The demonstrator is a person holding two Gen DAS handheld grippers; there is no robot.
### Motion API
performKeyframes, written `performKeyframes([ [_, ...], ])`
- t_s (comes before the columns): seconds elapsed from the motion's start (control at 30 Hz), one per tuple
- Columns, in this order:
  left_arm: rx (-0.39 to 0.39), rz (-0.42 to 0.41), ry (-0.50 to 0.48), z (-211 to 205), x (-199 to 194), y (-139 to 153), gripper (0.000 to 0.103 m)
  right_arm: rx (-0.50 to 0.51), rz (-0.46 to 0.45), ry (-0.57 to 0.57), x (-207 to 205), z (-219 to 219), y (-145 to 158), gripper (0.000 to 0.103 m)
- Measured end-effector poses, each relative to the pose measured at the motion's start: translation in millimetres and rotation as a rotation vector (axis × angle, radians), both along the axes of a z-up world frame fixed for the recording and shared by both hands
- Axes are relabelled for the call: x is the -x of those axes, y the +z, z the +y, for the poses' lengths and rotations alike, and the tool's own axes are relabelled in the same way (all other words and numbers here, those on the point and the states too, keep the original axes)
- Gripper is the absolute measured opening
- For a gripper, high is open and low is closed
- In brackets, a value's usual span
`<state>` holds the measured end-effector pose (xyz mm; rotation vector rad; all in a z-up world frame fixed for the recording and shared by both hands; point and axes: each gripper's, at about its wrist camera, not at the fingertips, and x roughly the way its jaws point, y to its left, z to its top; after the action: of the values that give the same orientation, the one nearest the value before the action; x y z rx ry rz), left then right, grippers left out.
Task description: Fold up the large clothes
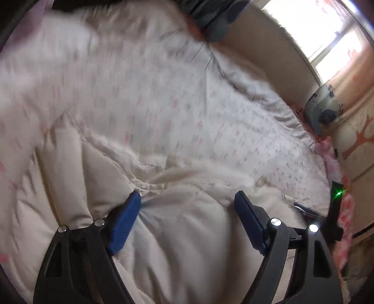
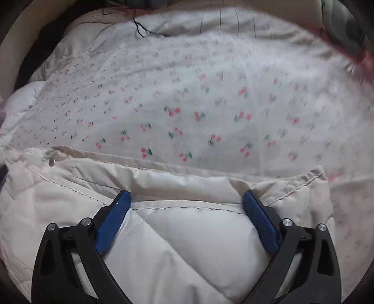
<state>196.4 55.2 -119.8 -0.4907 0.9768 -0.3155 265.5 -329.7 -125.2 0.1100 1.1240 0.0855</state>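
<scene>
A large cream padded coat lies spread on a bed with a cherry-print sheet. In the left wrist view my left gripper stands open over the coat. Its blue pads sit wide apart with quilted fabric bulging between them, and one tip touches a crease. The right wrist view shows the same coat with a stitched edge and a metal snap. My right gripper is open, and a puffy panel lies between its fingers without being pinched. This view is blurred at the edges.
A patterned grey pillow lies at the bed's right edge by a beige wall and a bright window. A black device with a green light stands at the coat's right. Dark fabric lies at the far end. The cherry-print sheet stretches beyond the coat.
</scene>
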Motion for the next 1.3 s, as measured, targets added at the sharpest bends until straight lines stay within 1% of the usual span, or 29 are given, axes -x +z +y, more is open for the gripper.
performKeyframes([
  [0.03,0.003,-0.01,0.005,2,1,-1,0.079,-0.036,-0.016,-0.02,0,-5,0,0.094],
  [0.13,-0.042,-0.008,-0.009,-3,2,2,0.079,-0.004,-0.007,0.003,1,-1,1,0.094],
  [0.17,-0.043,0.003,-0.014,-4,0,4,0.079,-0.015,0.012,0.011,0,-2,3,0.094],
  [0.2,-0.042,0.006,-0.01,-1,3,12,0.079,-0.031,0.024,0.011,0,-4,8,0.094],
  [0.23,-0.022,-0.017,0.003,4,10,24,0.079,-0.046,0.02,0.003,4,-9,15,0.094],
  [0.27,0.004,-0.05,0.008,9,18,34,0.079,-0.062,-0.017,-0.006,12,-14,28,0.094],
  [0.3,0.015,-0.097,0.009,14,31,49,0.079,-0.069,-0.061,-0.013,23,-20,40,0.094],
  [0.33,0.005,-0.121,0.008,15,39,54,0.079,-0.066,-0.095,-0.026,31,-27,48,0.095],
  [0.37,-0.008,-0.133,0.004,18,47,55,0.079,-0.059,-0.12,-0.051,39,-38,49,0.096],
  [0.4,-0.021,-0.122,0.0,20,51,46,0.079,-0.06,-0.121,-0.079,44,-51,39,0.096],
  [0.43,-0.017,-0.095,-0.001,23,52,31,0.079,-0.069,-0.101,-0.094,45,-59,26,0.096],
  [0.47,0.028,-0.073,-0.005,26,52,13,0.079,-0.113,-0.095,-0.094,46,-69,7,0.096],
  [0.5,0.053,-0.086,0.001,28,54,4,0.079,-0.143,-0.13,-0.098,50,-74,4,0.096],
  [0.53,0.032,-0.091,0.001,27,54,5,0.079,-0.142,-0.142,-0.1,51,-74,5,0.096],
  [0.6,-0.028,-0.073,-0.008,18,51,6,0.079,-0.098,-0.119,-0.085,48,-68,6,0.096],
  [0.63,-0.045,-0.06,-0.016,16,49,7,0.079,-0.105,-0.103,-0.075,48,-68,8,0.096],
  [0.67,-0.055,-0.047,-0.023,17,48,11,0.079,-0.123,-0.084,-0.064,50,-71,13,0.096],
  [0.7,-0.062,-0.041,-0.023,19,52,17,0.079,-0.152,-0.084,-0.07,59,-75,22,0.096],
  [0.73,-0.057,-0.051,-0.009,24,60,28,0.079,-0.194,-0.113,-0.086,74,-80,34,0.096],
  [0.77,-0.036,-0.071,0.005,30,71,38,0.079,-0.256,-0.153,-0.093,97,-88,48,0.096],
  [0.83,0.024,-0.119,0.019,47,105,60,0.079,-0.387,-0.194,-0.064,145,-103,67,0.096],
  [0.9,0.045,-0.137,0.021,61,141,73,0.079,-0.456,-0.205,-0.042,198,-115,73,0.096],
  [0.97,0.074,-0.128,0.028,75,179,79,0.081,-0.519,-0.165,-0.05,243,-131,66,0.096],
  [1.03,0.134,-0.102,0.042,88,210,78,0.082,-0.586,-0.119,-0.092,280,-147,52,0.096],
  [1.07,0.175,-0.087,0.054,95,226,76,0.084,-0.625,-0.097,-0.119,299,-155,44,0.096],
  [1.13,0.237,-0.054,0.079,101,250,68,0.085,-0.693,-0.071,-0.168,321,-166,31,0.096],
  [1.23,0.31,0.007,0.096,101,275,51,0.085,-0.839,-0.018,-0.202,339,-170,9,0.096],
  [1.3,0.375,0.039,0.104,99,283,36,0.085,-0.878,-0.02,-0.205,342,-165,4,0.096],
])
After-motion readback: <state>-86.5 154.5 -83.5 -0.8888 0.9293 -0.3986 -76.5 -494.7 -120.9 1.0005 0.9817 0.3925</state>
